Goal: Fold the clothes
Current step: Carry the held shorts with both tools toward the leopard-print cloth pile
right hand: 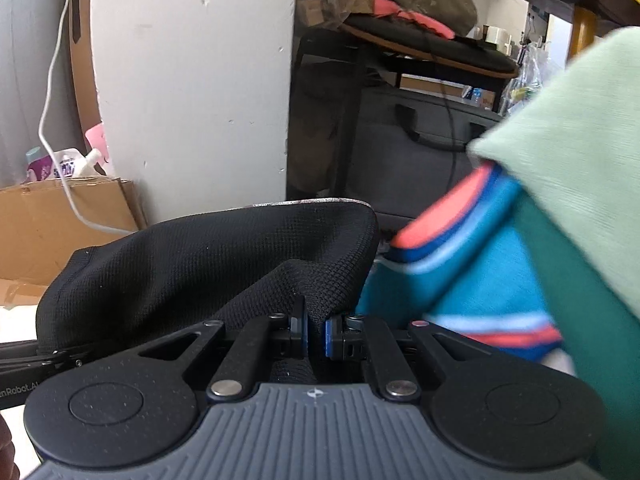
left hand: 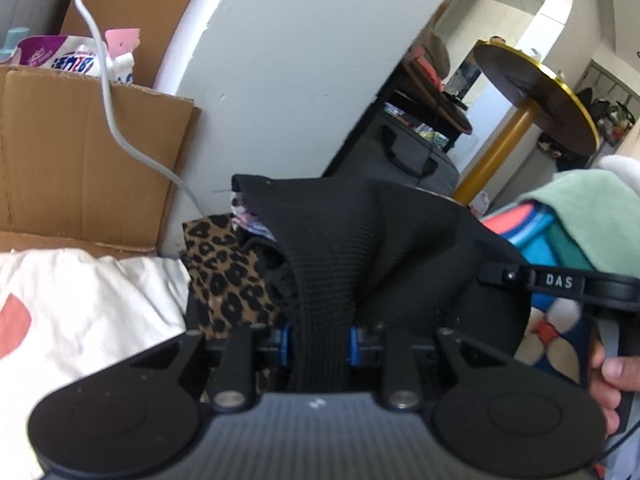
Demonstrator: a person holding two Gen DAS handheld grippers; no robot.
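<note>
I'm looking from both wrist cameras along their fingers, angling downward, very close to the black knit garment (left hand: 360,240). Both are facing the white wall (right hand: 192,80) and sharing the cardboard box (left hand: 80,152).

Bright daylight from right background; strong fisheye bending at edges; motion blur on near clothes.

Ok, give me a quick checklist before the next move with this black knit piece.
1. Left tongs clamped on the black knit garment: ok.
2. Right tongs pinching the same garment: ok.
3. Fabric taut between the two grips: not ok, it sags and bunches.
4. Landing spot free: cannot tell; leopard-print cloth lies beneath.
5. Clear of the teal striped clothing: not ok, close beside.
</note>
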